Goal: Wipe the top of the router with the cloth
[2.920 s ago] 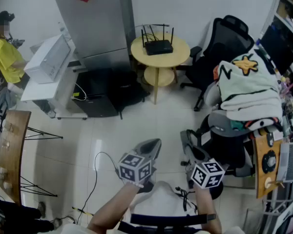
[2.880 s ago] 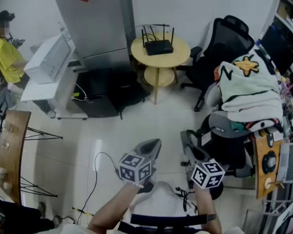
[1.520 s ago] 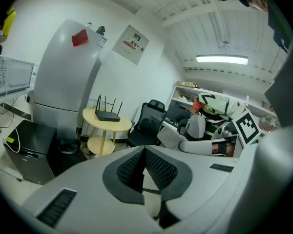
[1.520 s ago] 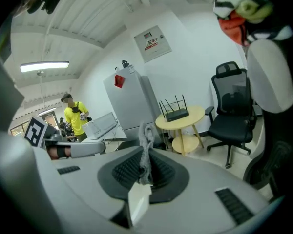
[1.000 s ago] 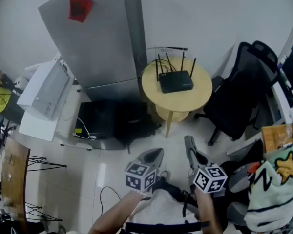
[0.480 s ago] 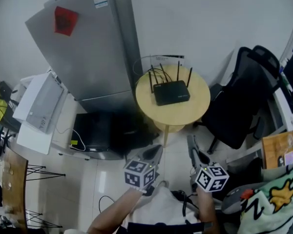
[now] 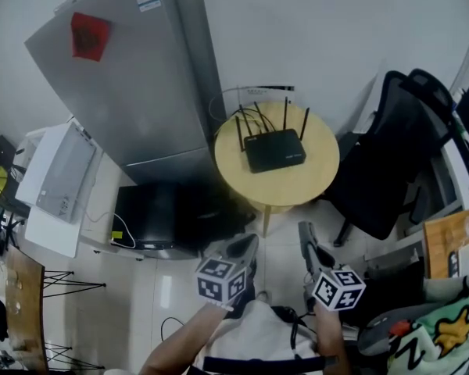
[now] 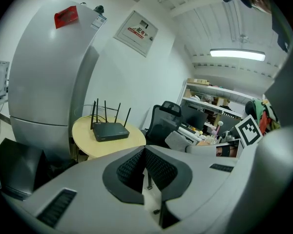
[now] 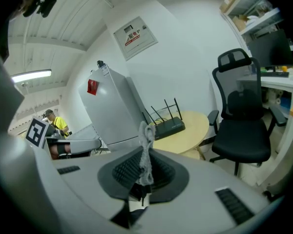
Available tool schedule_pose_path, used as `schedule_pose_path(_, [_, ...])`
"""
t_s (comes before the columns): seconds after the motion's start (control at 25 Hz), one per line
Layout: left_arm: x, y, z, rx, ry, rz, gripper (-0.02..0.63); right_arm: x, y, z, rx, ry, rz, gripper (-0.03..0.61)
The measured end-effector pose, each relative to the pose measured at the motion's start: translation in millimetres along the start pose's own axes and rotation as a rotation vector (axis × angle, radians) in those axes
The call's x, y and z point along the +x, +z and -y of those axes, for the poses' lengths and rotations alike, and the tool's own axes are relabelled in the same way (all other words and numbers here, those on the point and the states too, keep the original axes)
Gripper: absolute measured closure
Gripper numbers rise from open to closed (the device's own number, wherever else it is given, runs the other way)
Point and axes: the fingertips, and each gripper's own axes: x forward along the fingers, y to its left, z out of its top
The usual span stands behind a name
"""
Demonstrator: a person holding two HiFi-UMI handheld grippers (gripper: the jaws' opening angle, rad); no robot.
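A black router [image 7: 274, 148] with several upright antennas lies on a round yellow table [image 7: 313, 182] by the wall. The left gripper view shows the router [image 8: 110, 130] on the table [image 8: 88, 145] ahead, and so does the right gripper view, with the router [image 9: 166, 127] on its table [image 9: 193, 133]. Both grippers are held low and well short of the table. My left gripper [image 7: 248, 243] [image 8: 144, 152] is shut with nothing in it. My right gripper [image 7: 305, 231] [image 9: 145, 156] is shut on a thin grey-white cloth [image 9: 146, 147] that sticks up between the pads.
A tall grey fridge [image 7: 133, 84] stands left of the table, with a black box [image 7: 152, 217] on the floor below it. A black office chair [image 7: 395, 155] is to the right. A white appliance [image 7: 59, 182] sits at the left. A person in yellow [image 9: 57, 124] stands far off.
The view has closed in on the table: the router now sits larger and nearer the frame's middle. Both grippers keep their place low in the frame, still shut.
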Motion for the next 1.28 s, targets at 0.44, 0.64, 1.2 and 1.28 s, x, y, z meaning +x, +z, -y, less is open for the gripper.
schedule_pose_path(0.44, [86.3, 60.9, -67.3, -0.028, 0.002, 0.003, 0.617, 111.9, 71.0, 8.1, -0.08, 0.043, -0.043, 0.543])
schedule_pose_path(0.64, [131.1, 93.3, -105.6, -0.037, 0.017, -0.013, 0.617, 180.4, 105.2, 15.7, -0.111, 0.066, -0.082, 0.543])
schedule_pose_path(1.2, [225.2, 123.5, -205.2, -0.077, 0.029, -0.107, 0.617, 341.2, 146.0, 37.1, -0.134, 0.08, -0.193, 0.543])
schedule_pose_path(1.28, [235.5, 121.9, -215.5, -0.086, 0.029, -0.119, 0.617, 362.0, 143.4, 40.6, -0.145, 0.078, -0.223, 0.543])
